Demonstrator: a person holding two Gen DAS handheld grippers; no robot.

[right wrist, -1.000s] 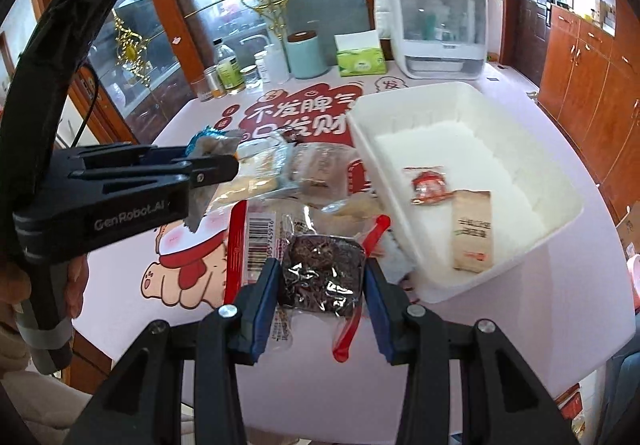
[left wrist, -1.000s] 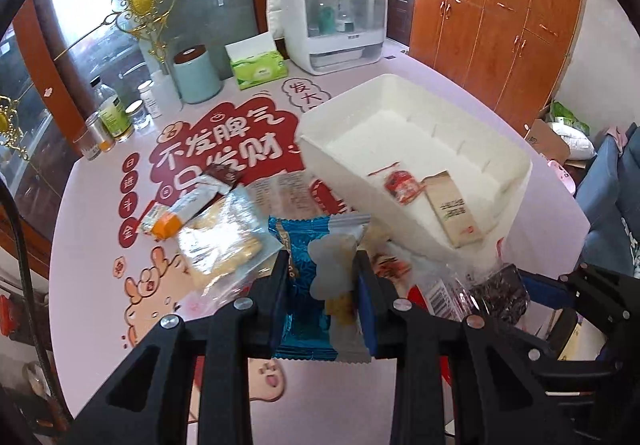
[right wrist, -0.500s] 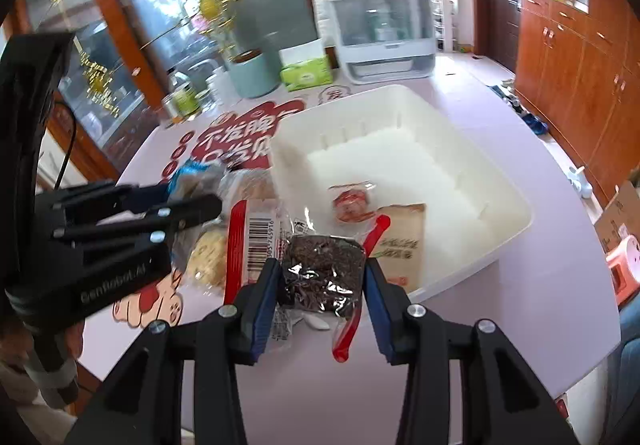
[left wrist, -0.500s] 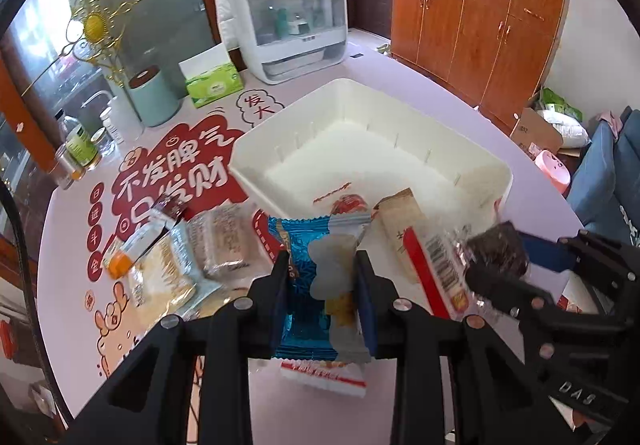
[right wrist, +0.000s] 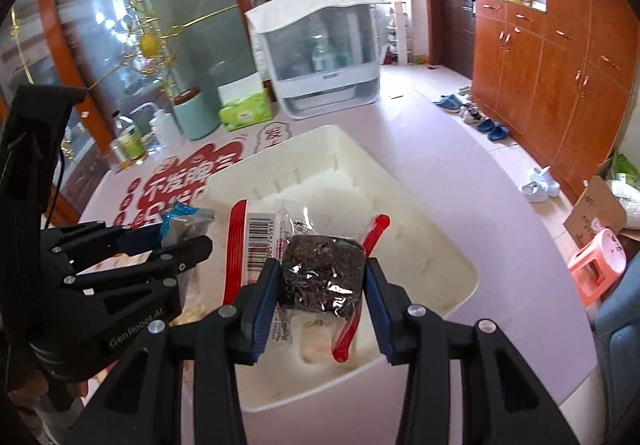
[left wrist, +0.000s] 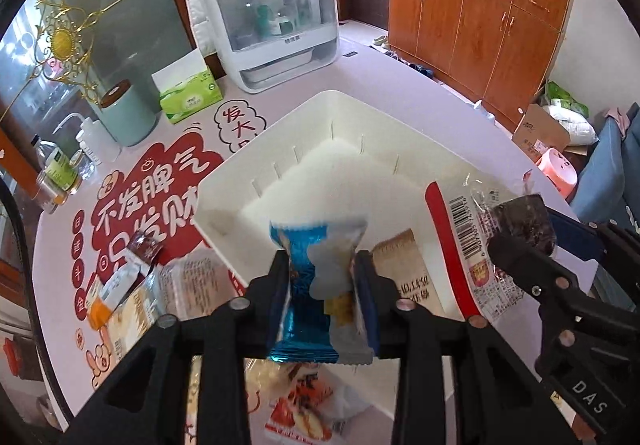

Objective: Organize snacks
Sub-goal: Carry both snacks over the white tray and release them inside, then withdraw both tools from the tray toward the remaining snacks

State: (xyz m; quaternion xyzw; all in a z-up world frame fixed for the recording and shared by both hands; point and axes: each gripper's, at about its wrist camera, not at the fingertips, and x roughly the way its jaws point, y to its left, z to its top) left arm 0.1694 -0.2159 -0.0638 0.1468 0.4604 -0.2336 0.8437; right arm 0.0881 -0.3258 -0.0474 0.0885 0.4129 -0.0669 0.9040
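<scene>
Lying loose at the left of the bench (left wrist: 400,73), beside the red printed mat, are several snack packets (left wrist: 132,285) not yet sorted, presumably waiting their turn. Next along, the left hand-held gripper (left wrist: 322,287) is clamped on a blue snack packet (left wrist: 308,285), pinching it by its middle so the crimped ends flare above and below the fingers; it hangs over the near-left rim of the white bin (left wrist: 224,173), which looks like the place where the snacks are being gathered. Inside the bin, just past that packet, a tan sachet (left wrist: 404,273) lies flat on the floor, so some sorting seems done already. Further right, the right hand-held gripper (right wrist: 322,281) is closed on a clear packet with dark contents (right wrist: 324,273), red edges and a barcode, gripping the bulky filled part rather than the thin film, probably for a firmer hold. It hovers over the bin's near side, well inside the rim. My guess is both packets are positioned for dropping in; neither touches the bin floor yet.
</scene>
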